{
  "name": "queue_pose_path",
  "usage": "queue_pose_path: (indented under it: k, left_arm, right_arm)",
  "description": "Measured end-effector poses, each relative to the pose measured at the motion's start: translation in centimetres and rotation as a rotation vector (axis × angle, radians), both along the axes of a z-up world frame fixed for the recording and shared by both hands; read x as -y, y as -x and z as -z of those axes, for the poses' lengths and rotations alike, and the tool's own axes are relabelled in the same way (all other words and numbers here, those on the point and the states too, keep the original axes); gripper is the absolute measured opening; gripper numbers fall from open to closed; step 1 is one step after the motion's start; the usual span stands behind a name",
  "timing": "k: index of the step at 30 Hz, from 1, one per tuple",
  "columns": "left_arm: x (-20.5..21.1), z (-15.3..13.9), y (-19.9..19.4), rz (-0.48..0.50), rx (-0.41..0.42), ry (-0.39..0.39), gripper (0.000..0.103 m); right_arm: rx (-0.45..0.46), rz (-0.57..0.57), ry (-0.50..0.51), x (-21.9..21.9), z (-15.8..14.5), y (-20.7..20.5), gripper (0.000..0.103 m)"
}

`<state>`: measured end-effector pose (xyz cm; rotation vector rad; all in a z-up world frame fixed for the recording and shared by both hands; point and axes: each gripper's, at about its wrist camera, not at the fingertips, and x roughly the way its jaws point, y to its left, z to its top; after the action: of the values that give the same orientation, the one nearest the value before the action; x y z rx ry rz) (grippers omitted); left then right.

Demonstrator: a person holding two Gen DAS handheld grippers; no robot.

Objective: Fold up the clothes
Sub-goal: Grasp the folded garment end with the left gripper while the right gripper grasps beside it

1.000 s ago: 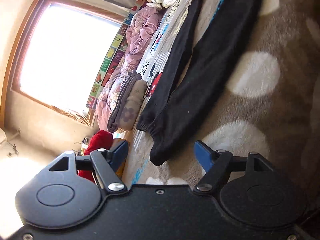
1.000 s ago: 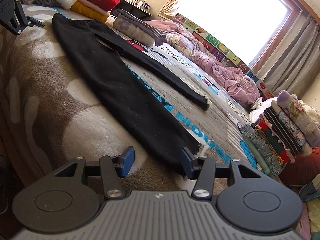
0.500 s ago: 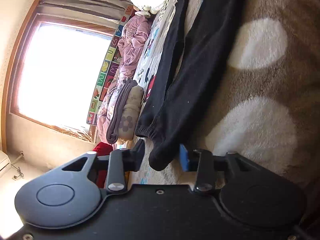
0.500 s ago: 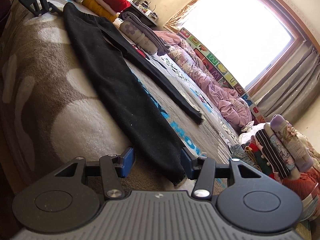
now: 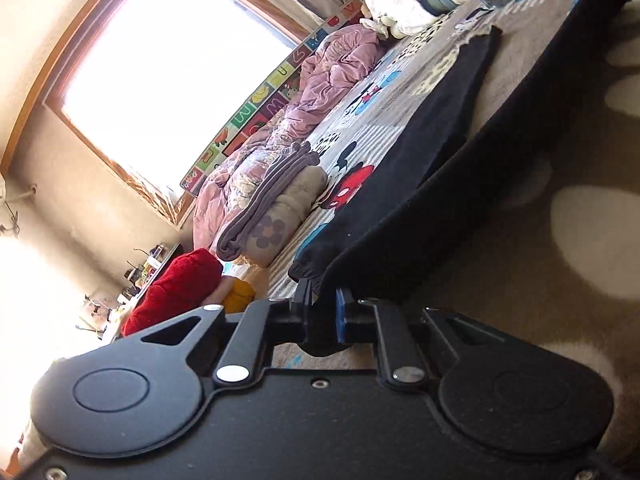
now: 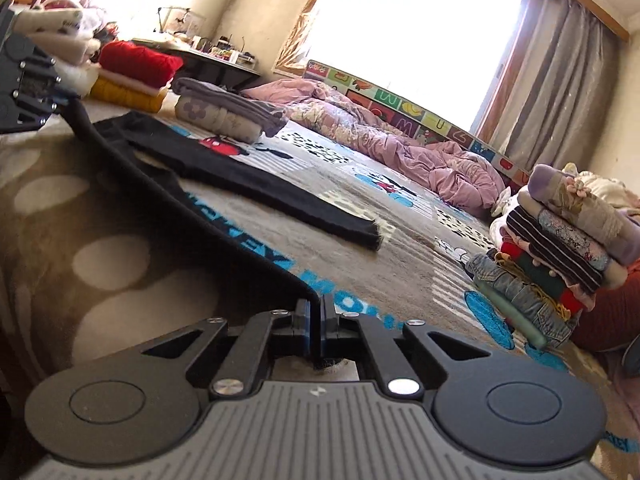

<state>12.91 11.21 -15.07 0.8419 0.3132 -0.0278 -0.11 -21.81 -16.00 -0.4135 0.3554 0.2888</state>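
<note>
Black trousers [image 6: 260, 176] lie spread on a brown spotted blanket [image 6: 104, 256] that covers the bed. My right gripper [image 6: 316, 328] is shut on the hem of the near leg [image 6: 192, 204], which rises taut off the blanket. That leg runs up to my left gripper [image 6: 60, 98] at the far left. In the left wrist view my left gripper [image 5: 322, 312] is closing, its pads pressing on the waist end of the trousers [image 5: 440, 208]. The far leg stays flat on the bed.
A stack of folded clothes [image 6: 560, 248] stands at the right. A folded grey blanket [image 6: 224, 108], red and yellow folded items [image 6: 136, 68] and a pink quilt [image 6: 420, 152] lie along the window side. A desk [image 6: 208, 56] stands behind.
Both grippers have closed on the trousers, the left on the waist end and the right on the near leg's hem. Both have risen, pulling that leg up off the blanket.
</note>
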Motion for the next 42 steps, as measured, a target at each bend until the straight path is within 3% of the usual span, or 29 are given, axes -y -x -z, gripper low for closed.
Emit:
queue_pose_path:
  k: [10,19,34,42]
  left_arm:
    - [-0.2,-2.0,-4.4,-0.050,-0.027,0.208,0.008]
    - [-1.1,-2.6,-8.3,-0.084,-0.054,0.316,0.003]
    - [-2.5,-3.2,-12.3,-0.076,-0.069,0.421,0.002]
    - [-3.1,-2.6,-13.8,-0.086,-0.080,0.431,0.002]
  right_arm:
    - [-0.021,0.020,-0.093,0.9,-2.0,-6.8,0.004]
    - [-0.060,0.030,-0.120,0.5,-3.4,-14.4,0.004]
    - [-0.105,0.024,-0.081,-0.6,-3.6,-21.2,0.004]
    - [-0.134,0.007,-0.077,-1.2,-4.2,-24.1,0.004]
